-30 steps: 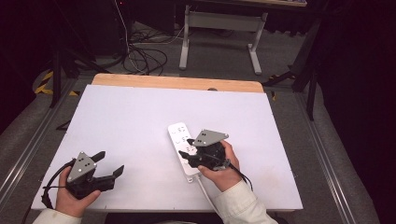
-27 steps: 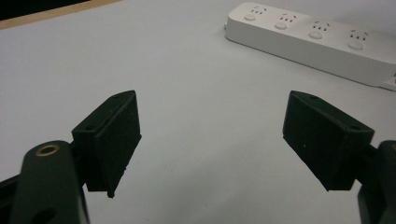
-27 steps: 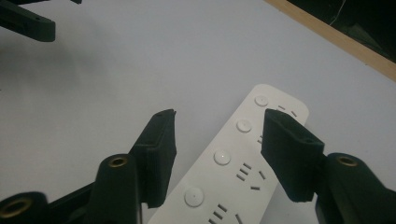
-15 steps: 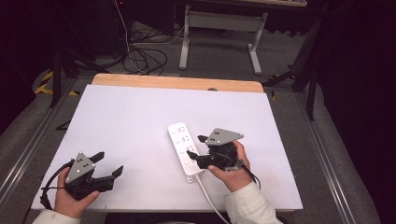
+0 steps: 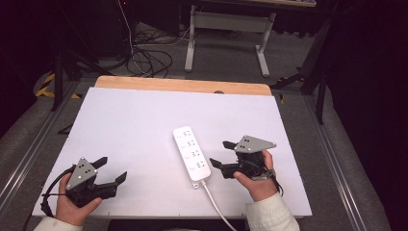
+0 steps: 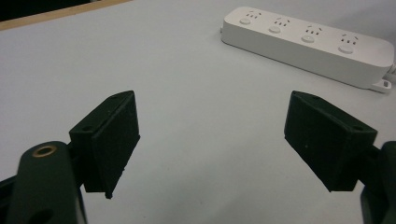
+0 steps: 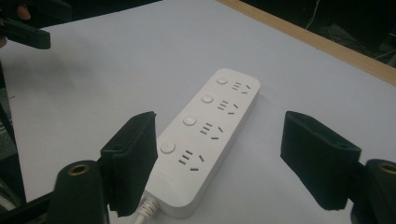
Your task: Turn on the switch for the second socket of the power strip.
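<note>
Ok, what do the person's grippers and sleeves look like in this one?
Both are black two-jaw tools. The left gripper and right gripper each carry a grey three-cornered plate with small dots on top. The jaws end in flat black rectangular pads, with a brass-coloured ring at the jaw base. A black cable loops from the left one. A white sleeve covers the right forearm.

The power strip's white cable (image 5: 219,209) runs off the bottom edge — its plug unseen.
</note>
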A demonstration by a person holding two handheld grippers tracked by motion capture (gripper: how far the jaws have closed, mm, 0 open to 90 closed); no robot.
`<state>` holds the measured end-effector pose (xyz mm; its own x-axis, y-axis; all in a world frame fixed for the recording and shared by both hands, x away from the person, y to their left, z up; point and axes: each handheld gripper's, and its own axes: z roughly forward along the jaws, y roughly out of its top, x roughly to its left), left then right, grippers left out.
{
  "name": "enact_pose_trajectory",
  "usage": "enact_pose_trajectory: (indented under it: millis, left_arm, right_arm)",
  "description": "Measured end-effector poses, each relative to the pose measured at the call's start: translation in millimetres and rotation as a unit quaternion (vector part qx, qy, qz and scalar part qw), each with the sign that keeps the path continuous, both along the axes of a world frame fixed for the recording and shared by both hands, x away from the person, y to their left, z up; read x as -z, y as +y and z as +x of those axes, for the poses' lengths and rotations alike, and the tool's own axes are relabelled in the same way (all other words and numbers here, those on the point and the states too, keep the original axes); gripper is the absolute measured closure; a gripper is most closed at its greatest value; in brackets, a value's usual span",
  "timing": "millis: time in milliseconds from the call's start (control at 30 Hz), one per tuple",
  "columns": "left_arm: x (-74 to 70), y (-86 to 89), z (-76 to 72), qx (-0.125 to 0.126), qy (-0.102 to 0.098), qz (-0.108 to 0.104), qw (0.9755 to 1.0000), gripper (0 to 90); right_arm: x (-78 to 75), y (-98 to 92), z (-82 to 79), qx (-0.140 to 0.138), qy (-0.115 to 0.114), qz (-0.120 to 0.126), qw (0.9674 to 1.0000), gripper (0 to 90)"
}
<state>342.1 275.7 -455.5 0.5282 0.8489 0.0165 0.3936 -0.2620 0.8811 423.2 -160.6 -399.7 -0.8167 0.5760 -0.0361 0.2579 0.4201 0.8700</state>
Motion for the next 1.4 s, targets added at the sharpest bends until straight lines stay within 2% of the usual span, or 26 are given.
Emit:
enact_pose_trajectory:
  millis: [367, 600, 1133, 1400]
  left_arm:
    - [-1.2, 0.0, -0.5, 0.003, 0.000, 0.003, 1.0000, 18.1]
    - [-1.1, 0.1, -0.6, 0.002, -0.001, 0.003, 1.0000, 18.1]
    - [0.7, -0.4, 0.3, -0.003, -0.004, 0.003, 1.0000, 18.1]
    - [0.8, 0.6, 0.5, -0.005, -0.004, 0.001, 1.0000, 17.8]
  right_arm:
    - [7.2, -27.3, -6.0, 0.021, -0.001, 0.010, 0.9997, 23.0]
    - [17.3, -43.8, -8.2, 0.037, 0.007, 0.017, 0.9992, 22.1]
    - [46.4, -77.6, -12.6, 0.057, 0.017, 0.010, 0.9982, 19.1]
    - [66.0, -91.7, -12.2, 0.076, 0.030, -0.006, 0.9967, 17.7]
